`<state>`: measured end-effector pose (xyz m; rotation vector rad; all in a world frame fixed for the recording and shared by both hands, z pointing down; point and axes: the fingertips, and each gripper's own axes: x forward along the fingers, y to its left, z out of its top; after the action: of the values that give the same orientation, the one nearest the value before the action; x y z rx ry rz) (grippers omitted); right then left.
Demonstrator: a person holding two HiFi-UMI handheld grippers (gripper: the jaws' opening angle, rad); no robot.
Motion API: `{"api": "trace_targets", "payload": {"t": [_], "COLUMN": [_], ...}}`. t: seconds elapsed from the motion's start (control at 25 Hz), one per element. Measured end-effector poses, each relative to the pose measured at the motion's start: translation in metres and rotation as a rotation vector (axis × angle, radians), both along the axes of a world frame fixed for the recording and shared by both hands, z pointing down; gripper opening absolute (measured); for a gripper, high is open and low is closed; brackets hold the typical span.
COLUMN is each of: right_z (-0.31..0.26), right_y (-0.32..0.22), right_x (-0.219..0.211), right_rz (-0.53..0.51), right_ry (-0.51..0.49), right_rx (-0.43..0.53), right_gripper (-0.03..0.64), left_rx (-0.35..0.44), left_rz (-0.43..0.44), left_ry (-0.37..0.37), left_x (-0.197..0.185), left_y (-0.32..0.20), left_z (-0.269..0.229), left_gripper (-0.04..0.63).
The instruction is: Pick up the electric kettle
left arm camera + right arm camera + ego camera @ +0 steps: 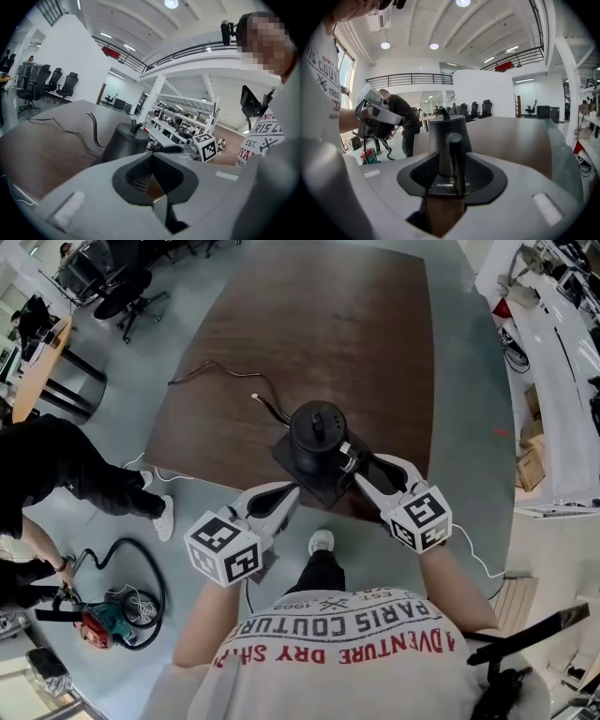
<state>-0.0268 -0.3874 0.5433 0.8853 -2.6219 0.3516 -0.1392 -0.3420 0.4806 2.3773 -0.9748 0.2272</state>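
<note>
Here, the electric kettle (317,432) stands upright on a dark square base (298,472) close to the near edge of the brown desk (309,324). The base's corner comes almost to that edge. Beyond the kettle and to both sides, the desk top runs wide, crossed only by a thin cord (220,371) snaking in from the far left. Grey floor (469,381) rings the desk. Office chairs (131,292) sit well off at far left. A person in black (66,474) bends over near the desk's left corner, apart from it. The wearer's shoe (321,541) is on the floor just outside the near edge.

Right gripper (356,468) reaches in from the near right, angled slightly down. Its fingers (419,176) stand wide, with the kettle's handle (455,159) upright between them and a gap showing on either side; the pads are not pressing.

Left gripper (294,489) is held at the near left of the kettle, tip toward the base, not touching the kettle. Contact with the base cannot be told. Its fingers (136,178) are closed together, nothing between them.
</note>
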Motion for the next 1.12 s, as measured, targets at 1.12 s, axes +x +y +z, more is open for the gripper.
{"api": "trace_targets", "payload": {"t": [1.12], "right_z": [0.014], "right_y": [-0.011], "right_x": [-0.008], "right_rz": [-0.069], "right_ry": [-0.045], "right_rx": [-0.054], "right_gripper": [0.114], "left_rx": [0.029], "left_rz": [-0.185], "left_ry": [-0.147], "left_x": [-0.062], "left_y": [-0.136], "left_z": [0.057], "left_gripper": [0.117]}}
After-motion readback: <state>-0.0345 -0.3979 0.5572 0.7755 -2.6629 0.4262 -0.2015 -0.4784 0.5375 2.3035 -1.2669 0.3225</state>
